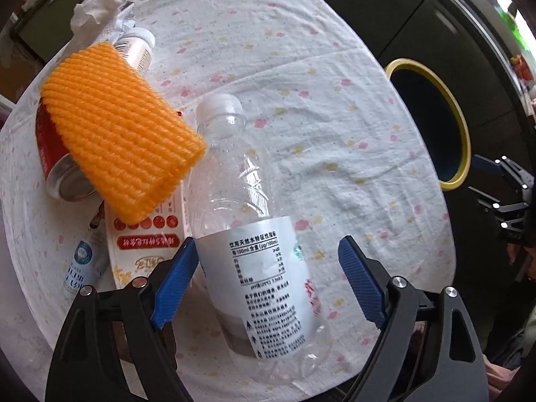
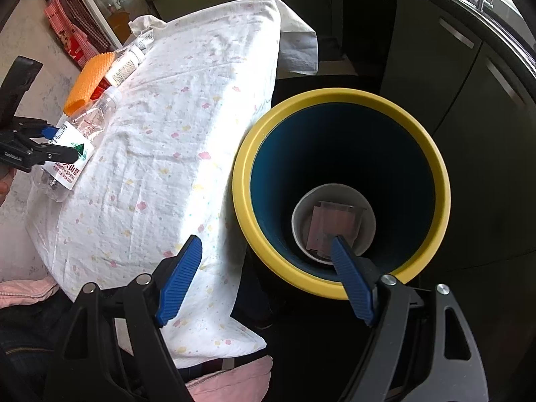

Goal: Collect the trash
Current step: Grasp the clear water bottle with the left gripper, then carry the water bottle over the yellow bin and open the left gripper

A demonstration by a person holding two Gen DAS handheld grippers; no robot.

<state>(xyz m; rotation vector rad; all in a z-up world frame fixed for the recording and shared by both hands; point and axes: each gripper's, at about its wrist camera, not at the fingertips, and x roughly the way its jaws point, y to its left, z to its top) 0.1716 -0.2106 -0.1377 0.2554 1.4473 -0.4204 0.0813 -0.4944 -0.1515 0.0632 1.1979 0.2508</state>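
The bin stands beside the tabletop at three o'clock. The bottle lies between the released left gripper; close squarely across its label. The right gripper hangs released over the bin.

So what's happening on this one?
A person with two handheld grippers is clearing trash off a cloth-covered table. The left gripper straddles an empty plastic bottle, jaws open and not yet clamped. The right gripper hangs open and empty over the yellow-rimmed bin, which already holds some trash.
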